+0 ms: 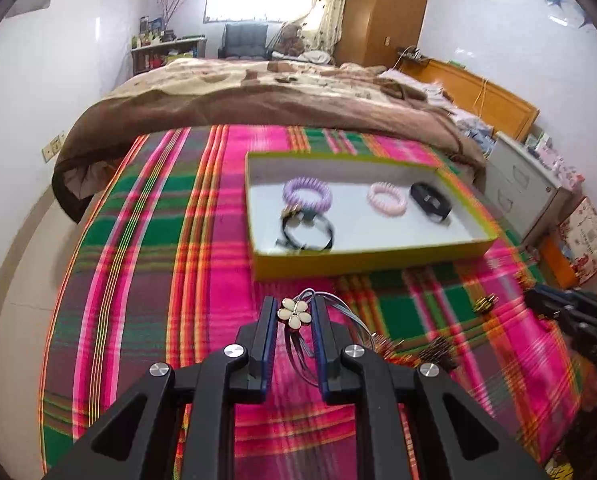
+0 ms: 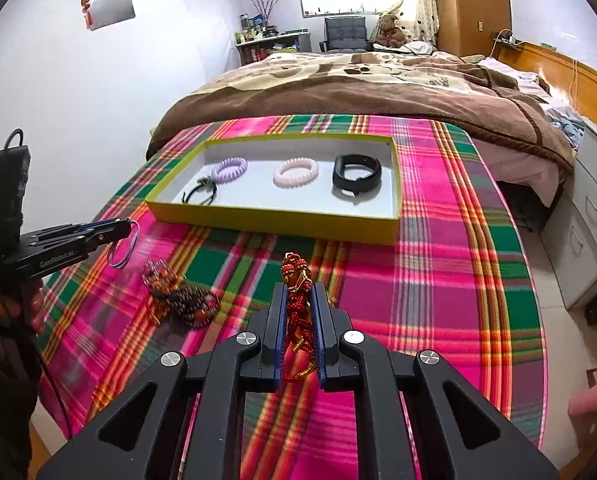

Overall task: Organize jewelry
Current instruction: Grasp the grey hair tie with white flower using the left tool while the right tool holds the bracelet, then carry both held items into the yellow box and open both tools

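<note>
My left gripper [image 1: 294, 307] is shut on a flower hair tie [image 1: 294, 314] with grey-blue elastic loops, held above the plaid cloth just in front of the yellow tray [image 1: 362, 258]. My right gripper [image 2: 298, 290] is shut on a red braided bracelet [image 2: 297, 280] with a beaded knot, also in front of the tray [image 2: 274, 218]. In the tray lie a purple coil tie [image 1: 307, 196], a pink coil tie [image 1: 387, 199], a black band [image 1: 431, 201] and a black hair tie [image 1: 307, 232]. The left gripper also shows in the right wrist view [image 2: 126, 228].
A heap of dark beaded bracelets [image 2: 178, 296] lies on the plaid cloth [image 2: 438, 280] left of my right gripper. A small gold piece [image 1: 484, 304] lies to the right. A bed with a brown blanket [image 2: 358, 92] stands behind; white drawers [image 2: 594, 216] stand at right.
</note>
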Demonstrator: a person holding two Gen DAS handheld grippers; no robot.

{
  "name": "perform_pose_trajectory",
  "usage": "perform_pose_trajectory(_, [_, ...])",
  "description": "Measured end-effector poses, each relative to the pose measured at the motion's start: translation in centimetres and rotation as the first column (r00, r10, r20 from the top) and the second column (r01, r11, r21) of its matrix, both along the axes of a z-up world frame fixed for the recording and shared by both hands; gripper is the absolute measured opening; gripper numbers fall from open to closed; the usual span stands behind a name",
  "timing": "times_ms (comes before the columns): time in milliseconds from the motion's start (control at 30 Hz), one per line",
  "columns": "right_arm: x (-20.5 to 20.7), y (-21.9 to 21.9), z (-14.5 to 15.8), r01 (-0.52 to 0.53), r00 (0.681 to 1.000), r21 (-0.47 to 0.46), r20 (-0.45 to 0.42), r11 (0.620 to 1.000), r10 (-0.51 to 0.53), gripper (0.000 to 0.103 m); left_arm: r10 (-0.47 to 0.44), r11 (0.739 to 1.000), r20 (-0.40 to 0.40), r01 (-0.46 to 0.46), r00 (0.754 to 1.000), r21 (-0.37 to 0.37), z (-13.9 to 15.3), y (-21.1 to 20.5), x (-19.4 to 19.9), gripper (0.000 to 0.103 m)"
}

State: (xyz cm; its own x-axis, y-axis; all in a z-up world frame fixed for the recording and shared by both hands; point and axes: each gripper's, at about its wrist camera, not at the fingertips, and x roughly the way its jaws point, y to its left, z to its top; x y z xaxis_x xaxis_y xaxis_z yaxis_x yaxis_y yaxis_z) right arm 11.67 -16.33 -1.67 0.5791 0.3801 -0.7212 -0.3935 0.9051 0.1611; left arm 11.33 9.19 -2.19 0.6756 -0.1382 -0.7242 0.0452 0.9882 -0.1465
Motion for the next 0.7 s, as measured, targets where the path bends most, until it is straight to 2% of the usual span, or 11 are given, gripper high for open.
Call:
perform_pose_trajectory(233, [2.1,1.3,1.4,-0.005,1.000,0.010,0.026,1.000,0.005,0.012,-0.011,0.999,0.033,0.013,0.999,-0.036,1.7,-0.5,2.0,0.017])
perform_pose_trajectory(333, [3.3,1.8,1.8,0.001,0.999,-0.003,0.037,1.000,-0.001,0.012,-0.004,1.000,0.028,0.005,1.000,-0.026,1.8,-0.9,3.4,0.017])
perform_pose_trajectory(533, [6.3,2.5,1.8,0.009,0.999,-0.039,0.044,0.999,-0.008,0.012,-0.018,0.999,0.026,0.019,0.999,-0.027,2.1,-1.6,5.7,0.017])
perform_pose_trajectory(700, [9.1,3.0,1.1,0.007,1.000,-0.063,0.027,0.998,-0.005,0.012,-0.017,0.998,0.014,0.018,1.000,-0.060,1.7,-2.2,8.0,0.017])
